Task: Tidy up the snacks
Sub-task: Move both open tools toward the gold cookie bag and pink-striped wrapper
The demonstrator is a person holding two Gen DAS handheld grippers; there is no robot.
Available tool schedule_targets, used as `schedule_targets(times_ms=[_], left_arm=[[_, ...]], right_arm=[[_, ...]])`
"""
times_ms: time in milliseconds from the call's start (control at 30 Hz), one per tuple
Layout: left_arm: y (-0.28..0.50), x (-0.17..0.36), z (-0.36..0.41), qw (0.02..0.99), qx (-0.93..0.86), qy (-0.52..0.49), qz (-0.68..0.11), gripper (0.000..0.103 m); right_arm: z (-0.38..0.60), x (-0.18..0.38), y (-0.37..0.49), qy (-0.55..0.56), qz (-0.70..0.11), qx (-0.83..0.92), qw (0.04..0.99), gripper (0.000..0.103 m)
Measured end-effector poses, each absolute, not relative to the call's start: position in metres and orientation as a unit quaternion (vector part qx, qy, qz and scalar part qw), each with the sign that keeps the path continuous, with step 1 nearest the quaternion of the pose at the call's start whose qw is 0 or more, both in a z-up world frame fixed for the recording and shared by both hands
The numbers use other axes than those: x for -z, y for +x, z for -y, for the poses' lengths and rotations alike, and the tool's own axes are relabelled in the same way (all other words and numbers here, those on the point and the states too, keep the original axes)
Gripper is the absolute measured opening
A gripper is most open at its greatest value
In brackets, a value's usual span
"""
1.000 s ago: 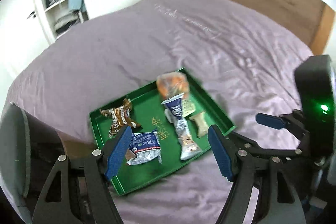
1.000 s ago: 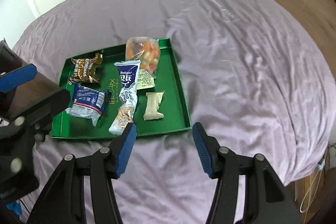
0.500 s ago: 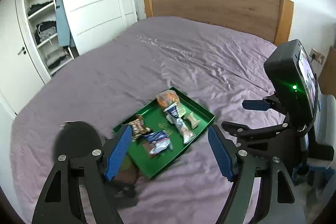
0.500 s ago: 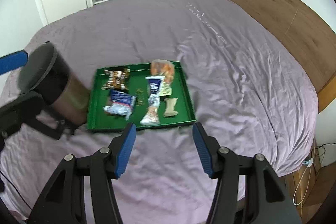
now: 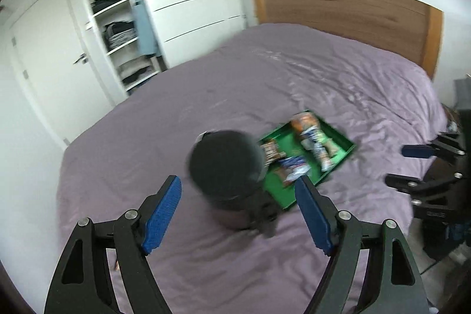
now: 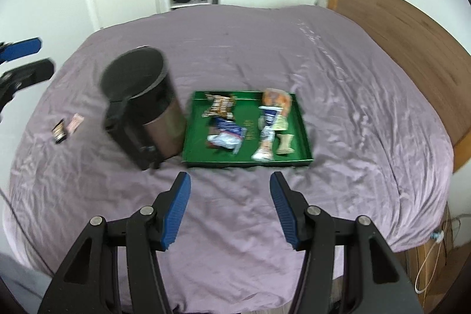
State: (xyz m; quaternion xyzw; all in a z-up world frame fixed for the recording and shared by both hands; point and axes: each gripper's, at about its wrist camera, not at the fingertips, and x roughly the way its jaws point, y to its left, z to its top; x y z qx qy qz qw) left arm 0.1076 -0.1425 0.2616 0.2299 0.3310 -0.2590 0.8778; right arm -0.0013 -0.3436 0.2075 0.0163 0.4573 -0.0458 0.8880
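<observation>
Left gripper (image 5: 237, 214) and right gripper (image 6: 229, 209): both spread wide, holding nothing, above the purple bedsheet (image 6: 353, 96). Snack packets (image 6: 225, 134) lie in green tray (image 6: 304, 134) mid-bed; dark pedal bin (image 6: 141, 108) just beside its left edge.

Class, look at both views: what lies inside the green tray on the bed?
Inside the green tray lie several snack packets: an orange bag, a brown wrapper, a blue-and-white packet, a long white pack and a small beige piece. Blur hides labels; anything beneath them cannot be seen.
</observation>
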Motion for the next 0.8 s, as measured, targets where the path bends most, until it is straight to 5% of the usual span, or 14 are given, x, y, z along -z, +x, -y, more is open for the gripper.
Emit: schedule_targets(times_ms=[800], left_arm=[[0.096, -0.217, -0.092, 0.909, -0.010, 0.116, -0.399, 0.075]], right_arm=[[0.163, -0.211, 0.039, -0.109, -0.472, -0.214, 0.848, 0.074]])
